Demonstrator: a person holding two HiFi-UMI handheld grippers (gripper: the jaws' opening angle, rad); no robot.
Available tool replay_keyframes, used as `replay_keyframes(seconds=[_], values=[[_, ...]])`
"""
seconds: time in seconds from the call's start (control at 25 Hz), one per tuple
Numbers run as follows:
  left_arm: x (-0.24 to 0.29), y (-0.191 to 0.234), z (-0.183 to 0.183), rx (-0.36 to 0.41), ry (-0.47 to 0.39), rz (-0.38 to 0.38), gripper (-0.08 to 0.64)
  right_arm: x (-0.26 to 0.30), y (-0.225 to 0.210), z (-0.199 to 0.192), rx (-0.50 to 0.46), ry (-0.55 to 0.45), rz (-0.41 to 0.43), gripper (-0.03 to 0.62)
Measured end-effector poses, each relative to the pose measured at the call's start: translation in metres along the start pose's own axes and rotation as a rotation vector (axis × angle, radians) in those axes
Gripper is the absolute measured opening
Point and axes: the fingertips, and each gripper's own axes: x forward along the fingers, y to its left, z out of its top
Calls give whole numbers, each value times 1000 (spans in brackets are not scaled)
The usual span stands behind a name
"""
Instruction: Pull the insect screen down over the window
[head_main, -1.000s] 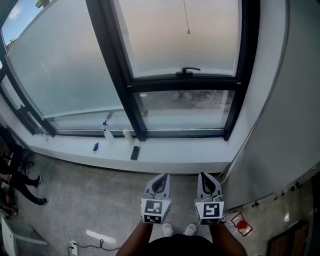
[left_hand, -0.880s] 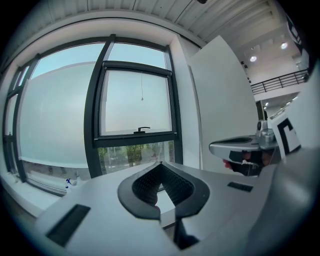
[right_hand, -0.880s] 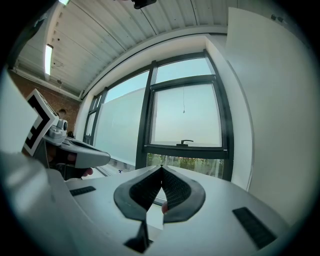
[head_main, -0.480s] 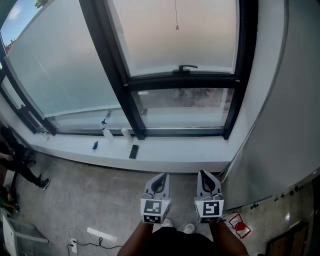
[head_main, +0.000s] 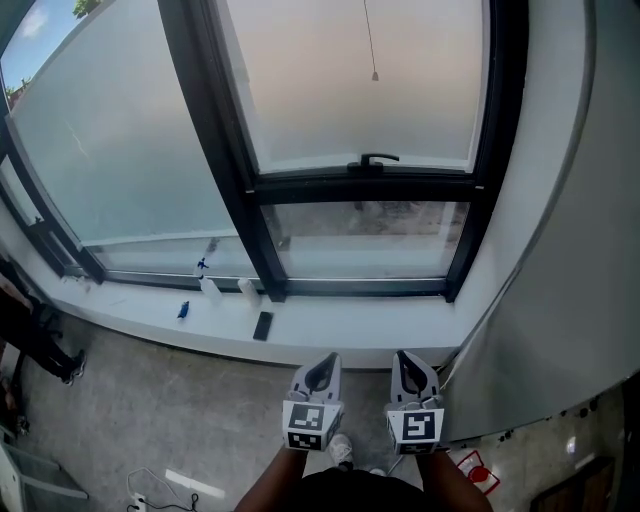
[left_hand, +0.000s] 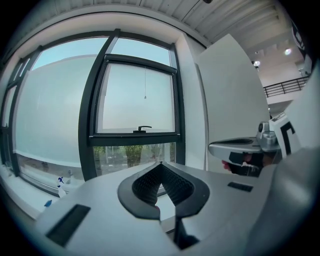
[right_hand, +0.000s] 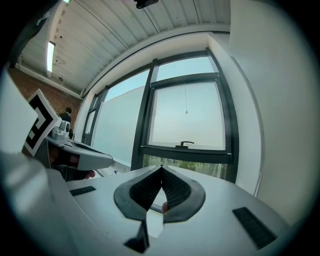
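The dark-framed window (head_main: 362, 187) fills the upper head view, with a black handle (head_main: 372, 159) on its crossbar. A thin pull cord with a small bead (head_main: 374, 75) hangs in front of the pale upper pane; no screen edge is visible. Both gripper views show the cord (left_hand: 145, 97) (right_hand: 186, 112) far ahead and above the jaws. My left gripper (head_main: 322, 368) (left_hand: 160, 163) and right gripper (head_main: 412, 365) (right_hand: 161, 167) are side by side low in the head view, short of the sill. Both are shut and empty, pointing at the window.
On the white sill (head_main: 340, 320) are small spray bottles (head_main: 207, 285), a blue item (head_main: 182, 311) and a flat black object (head_main: 262, 325). A white wall (head_main: 570, 250) runs close along the right. A person's legs (head_main: 30, 340) show at the left edge.
Both grippers have moved toward the window, and the sill now lies closer to them. The person at the left has shifted further toward the frame edge. Jaws unchanged.
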Motion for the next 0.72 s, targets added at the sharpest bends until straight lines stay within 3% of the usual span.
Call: replay_keyframes(seconds=[0.24,0.72], values=[[36,26,7,-12,-11,-11,0,38,-10,-2,1,24,-29,3],[72,82,14,-9,-5,-18,0,109,12,4,2,19,-12,3]])
